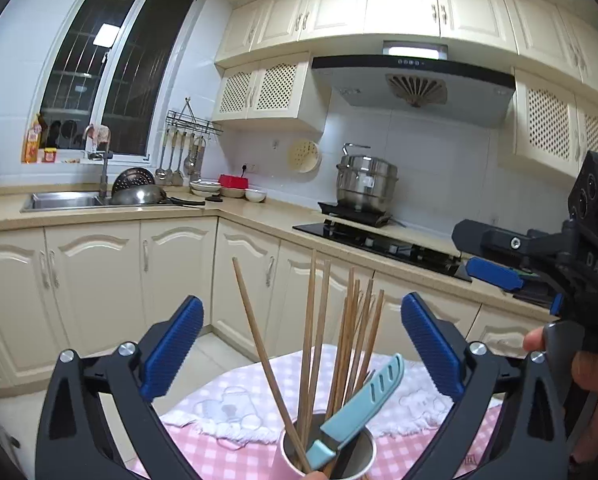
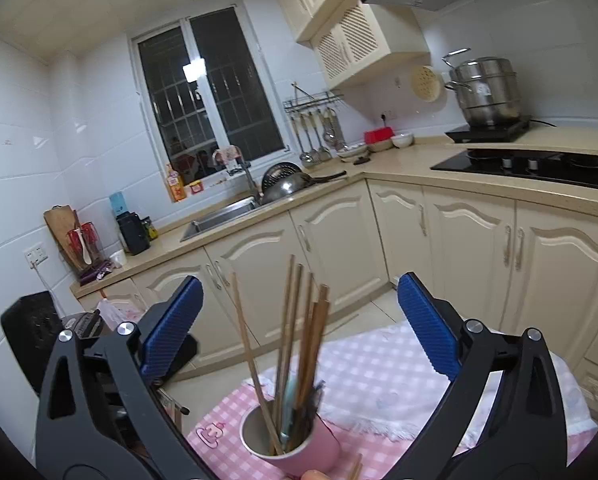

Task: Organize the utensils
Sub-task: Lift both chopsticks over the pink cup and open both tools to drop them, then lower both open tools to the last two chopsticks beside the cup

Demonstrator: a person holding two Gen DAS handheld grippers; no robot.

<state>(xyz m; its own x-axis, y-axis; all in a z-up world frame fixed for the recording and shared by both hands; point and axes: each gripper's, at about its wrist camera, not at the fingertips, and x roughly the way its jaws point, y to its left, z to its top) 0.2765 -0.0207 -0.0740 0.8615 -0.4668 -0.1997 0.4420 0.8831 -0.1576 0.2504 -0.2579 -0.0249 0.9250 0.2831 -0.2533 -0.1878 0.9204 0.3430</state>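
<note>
A pink cup (image 1: 289, 454) stands on a pink checked tablecloth (image 1: 235, 456) and holds several wooden chopsticks (image 1: 311, 332) and a light blue knife (image 1: 359, 404). My left gripper (image 1: 301, 344) is open, with its blue pads on either side of the chopsticks, above the cup. The right gripper (image 1: 511, 276) shows at the right edge of the left wrist view. In the right wrist view the cup (image 2: 295, 440) with chopsticks (image 2: 295, 332) sits low between the open pads of my right gripper (image 2: 297, 328). A fingertip (image 2: 315, 475) shows at the cup's base.
A white towel (image 1: 411, 404) lies on the cloth behind the cup. Cream cabinets (image 1: 99, 280), a sink (image 1: 67, 200) with pans, a black hob (image 1: 379, 240) and a steel pot (image 1: 365, 180) line the counter beyond. A black object (image 2: 31, 328) stands at left.
</note>
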